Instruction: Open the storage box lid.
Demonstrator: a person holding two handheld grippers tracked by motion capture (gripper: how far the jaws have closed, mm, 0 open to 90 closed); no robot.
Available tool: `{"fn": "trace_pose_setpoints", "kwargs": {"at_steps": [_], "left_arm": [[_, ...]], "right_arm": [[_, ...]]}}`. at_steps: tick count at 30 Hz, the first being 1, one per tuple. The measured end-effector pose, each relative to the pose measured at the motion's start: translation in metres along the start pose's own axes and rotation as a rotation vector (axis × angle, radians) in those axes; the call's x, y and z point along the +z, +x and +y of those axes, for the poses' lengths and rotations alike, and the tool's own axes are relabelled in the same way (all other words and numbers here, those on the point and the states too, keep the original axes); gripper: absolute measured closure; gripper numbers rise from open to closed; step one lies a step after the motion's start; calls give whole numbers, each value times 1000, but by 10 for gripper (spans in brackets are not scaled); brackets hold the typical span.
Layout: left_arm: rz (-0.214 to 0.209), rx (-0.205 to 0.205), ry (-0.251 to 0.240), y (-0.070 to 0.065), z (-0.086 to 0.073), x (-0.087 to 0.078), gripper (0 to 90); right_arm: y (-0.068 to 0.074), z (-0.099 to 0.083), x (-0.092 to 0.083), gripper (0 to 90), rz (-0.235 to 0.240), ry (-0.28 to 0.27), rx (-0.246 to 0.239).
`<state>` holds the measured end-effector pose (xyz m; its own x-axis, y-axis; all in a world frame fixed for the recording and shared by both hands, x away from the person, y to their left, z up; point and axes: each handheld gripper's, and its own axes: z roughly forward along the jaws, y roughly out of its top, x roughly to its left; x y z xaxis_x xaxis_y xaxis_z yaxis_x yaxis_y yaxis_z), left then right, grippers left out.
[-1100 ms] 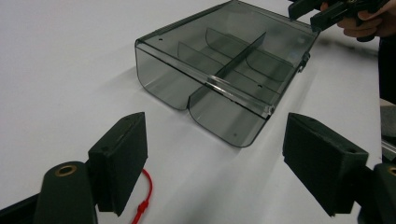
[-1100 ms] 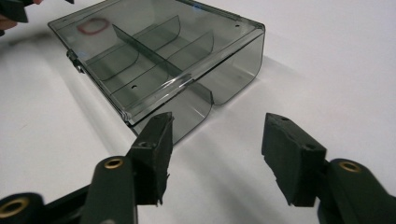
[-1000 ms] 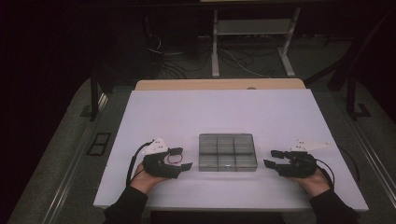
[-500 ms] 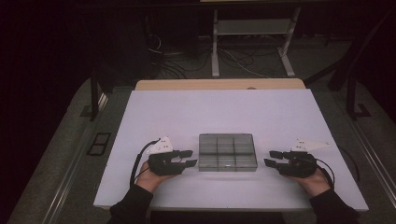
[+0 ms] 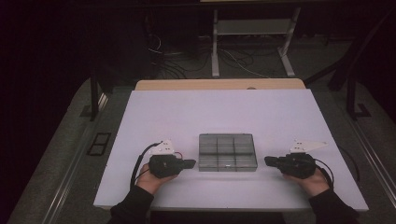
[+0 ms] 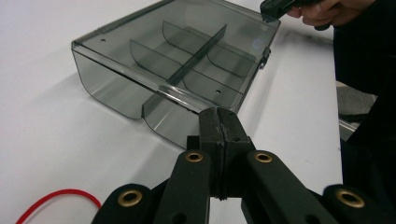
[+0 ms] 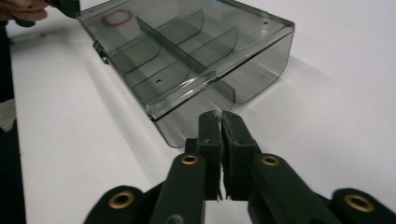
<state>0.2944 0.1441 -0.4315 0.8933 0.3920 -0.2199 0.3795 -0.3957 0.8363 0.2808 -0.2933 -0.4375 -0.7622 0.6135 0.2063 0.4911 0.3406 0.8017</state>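
In the high view, the smoky compartment box [image 5: 228,152] is lying lid-down mid-table between both grippers. In the left gripper view, the left gripper [image 6: 218,116], having just closed on nothing, is pointing at the box's end. In the right gripper view, the right gripper [image 7: 217,119], likewise just closed empty, is facing the opposite end; both should be opening before approaching squarely.

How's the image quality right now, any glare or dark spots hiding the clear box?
High view: table evenly lit, surroundings nearly black, organizer box small but sharp. Left gripper view: box crisp, a small glare spot on its lid, soft shadow beneath. Right gripper view: box readable, near jaws slightly soft.
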Motion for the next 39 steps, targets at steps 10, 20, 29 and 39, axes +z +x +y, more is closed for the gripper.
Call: {"fn": "trace_pose_setpoints", "kwargs": {"at_steps": [10, 20, 29, 39], "left_arm": [[-8, 3, 40, 1, -3, 5, 892], [-16, 7, 63, 0, -3, 10, 892], [-13, 20, 68, -1, -2, 11, 892], [-7, 24, 65, -2, -2, 12, 892]], "right_arm": [[1, 0, 1, 891, 30, 2, -7], [4, 0, 3, 891, 65, 12, -23], [7, 1, 6, 891, 80, 21, -37], [13, 2, 12, 891, 102, 38, -55]]}}
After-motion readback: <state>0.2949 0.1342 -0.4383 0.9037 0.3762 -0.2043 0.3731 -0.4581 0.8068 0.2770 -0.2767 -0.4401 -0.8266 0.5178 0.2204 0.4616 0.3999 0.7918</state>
